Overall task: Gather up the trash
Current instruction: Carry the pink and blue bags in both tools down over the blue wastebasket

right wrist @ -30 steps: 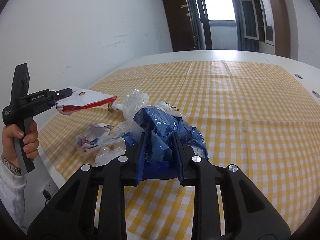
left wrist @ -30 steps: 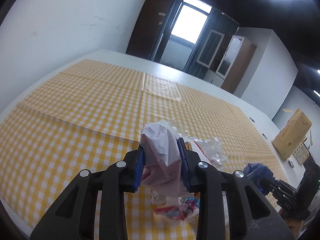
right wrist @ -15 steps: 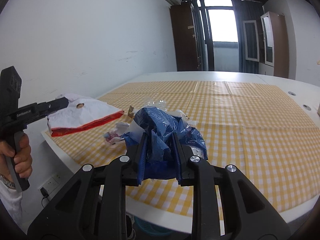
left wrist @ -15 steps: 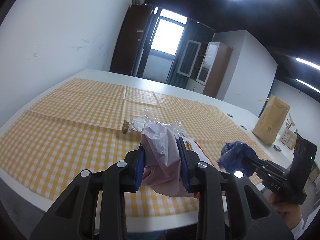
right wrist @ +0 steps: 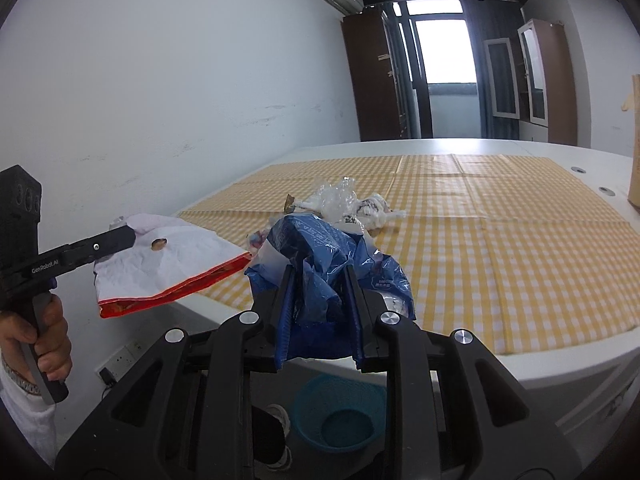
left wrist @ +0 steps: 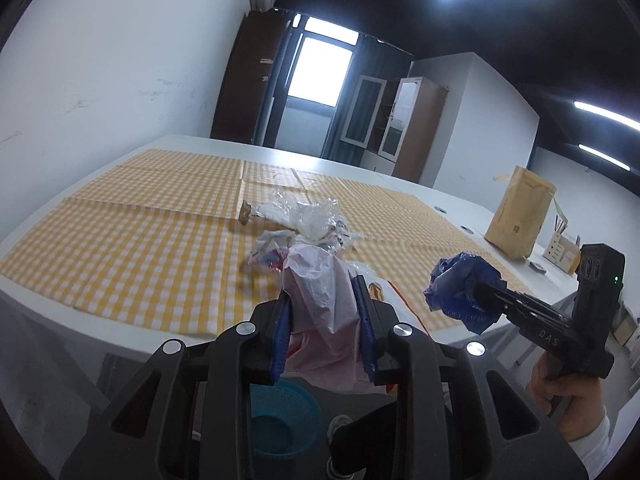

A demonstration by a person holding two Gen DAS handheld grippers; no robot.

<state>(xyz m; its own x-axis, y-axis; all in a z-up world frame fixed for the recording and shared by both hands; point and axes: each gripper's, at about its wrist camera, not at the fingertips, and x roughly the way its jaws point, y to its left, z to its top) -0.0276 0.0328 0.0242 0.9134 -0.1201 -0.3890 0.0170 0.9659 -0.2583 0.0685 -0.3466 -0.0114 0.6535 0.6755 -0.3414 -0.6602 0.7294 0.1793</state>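
My left gripper [left wrist: 322,292] is shut on a crumpled white bag with a red edge [left wrist: 316,344]; in the right wrist view that white bag [right wrist: 172,264] hangs flat from the left gripper [right wrist: 130,236]. A crumpled blue plastic bag [right wrist: 316,240] is clamped in my shut right gripper [right wrist: 319,276], which shows at the right of the left wrist view [left wrist: 482,294] with the blue bag [left wrist: 460,284]. Both grippers hover just off the table's near edge. Below them a teal basket [right wrist: 340,412] [left wrist: 280,420] stands on the floor. More loose trash [left wrist: 308,224] [right wrist: 348,204] lies on the yellow checked cloth.
The white table [left wrist: 120,344] carries the checked cloth; its near edge runs just beyond the grippers. A brown paper bag [left wrist: 520,216] stands at the far right of the table. A person's shoe [right wrist: 280,416] rests beside the basket. A white wall is on the left.
Both grippers have drawn back from over the trash pile to beyond the table's near edge, each keeping its bag. The basket on the floor has come into view.
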